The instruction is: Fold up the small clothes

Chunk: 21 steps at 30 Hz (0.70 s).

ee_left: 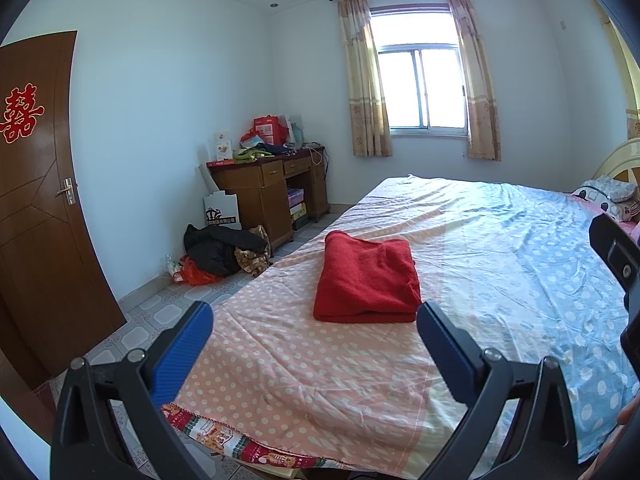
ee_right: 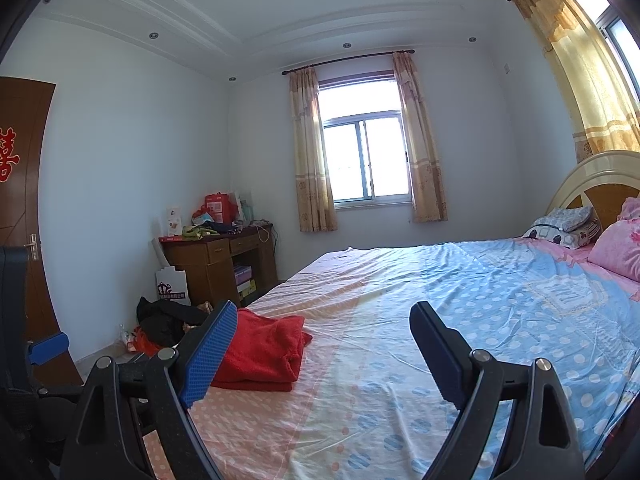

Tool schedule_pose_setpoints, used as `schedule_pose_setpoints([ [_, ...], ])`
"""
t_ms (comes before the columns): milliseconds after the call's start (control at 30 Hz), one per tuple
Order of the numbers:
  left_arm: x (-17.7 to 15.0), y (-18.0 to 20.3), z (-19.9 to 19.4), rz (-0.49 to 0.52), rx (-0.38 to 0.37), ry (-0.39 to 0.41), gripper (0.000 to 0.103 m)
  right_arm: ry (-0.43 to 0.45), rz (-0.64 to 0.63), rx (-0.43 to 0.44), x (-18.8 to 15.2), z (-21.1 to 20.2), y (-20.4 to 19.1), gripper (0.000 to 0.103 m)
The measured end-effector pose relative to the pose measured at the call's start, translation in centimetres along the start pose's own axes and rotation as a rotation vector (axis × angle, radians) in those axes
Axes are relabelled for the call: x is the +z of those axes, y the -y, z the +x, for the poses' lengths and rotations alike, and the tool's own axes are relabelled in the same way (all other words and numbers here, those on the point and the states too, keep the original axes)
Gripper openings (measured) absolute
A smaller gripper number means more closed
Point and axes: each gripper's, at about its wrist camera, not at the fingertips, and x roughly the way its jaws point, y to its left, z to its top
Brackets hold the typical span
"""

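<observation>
A red fleece garment (ee_left: 366, 278) lies folded into a thick rectangle on the pink polka-dot part of the bed sheet (ee_left: 304, 368). My left gripper (ee_left: 316, 320) hovers just short of its near edge, jaws wide open with nothing between them. In the right wrist view the same red garment (ee_right: 264, 350) sits to the left, partly behind the left blue finger pad (ee_right: 208, 354). My right gripper (ee_right: 322, 320) stands open and empty above the sheet, to the right of the garment. The left gripper (ee_right: 44, 350) shows at the left edge of the right wrist view.
The bed sheet turns blue (ee_left: 540, 264) toward the right, with pillows (ee_right: 568, 226) and a headboard (ee_right: 592, 178) at the far right. A wooden desk (ee_left: 268, 188) piled with boxes stands by the far wall. Dark clothes (ee_left: 220, 250) lie on the tiled floor; a brown door (ee_left: 36, 208) is at left.
</observation>
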Motion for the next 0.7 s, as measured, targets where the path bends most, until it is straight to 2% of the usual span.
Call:
schedule_pose_setpoints([
  [433,0.03,0.15,0.39,-0.013,-0.016,-0.028,0.103,0.005,-0.009,-0.004,-0.10,-0.01,-0.22,0.089],
  [600,-0.05,-0.01,0.58,-0.028,-0.060,-0.030,0.103,0.003,-0.008,-0.006,-0.12,0.00,-0.22,0.089],
  [700,-0.16,0.05,0.69,-0.021,-0.047,-0.030,0.103,-0.003,-0.004,-0.007,-0.13,0.07,-0.19,0.089],
])
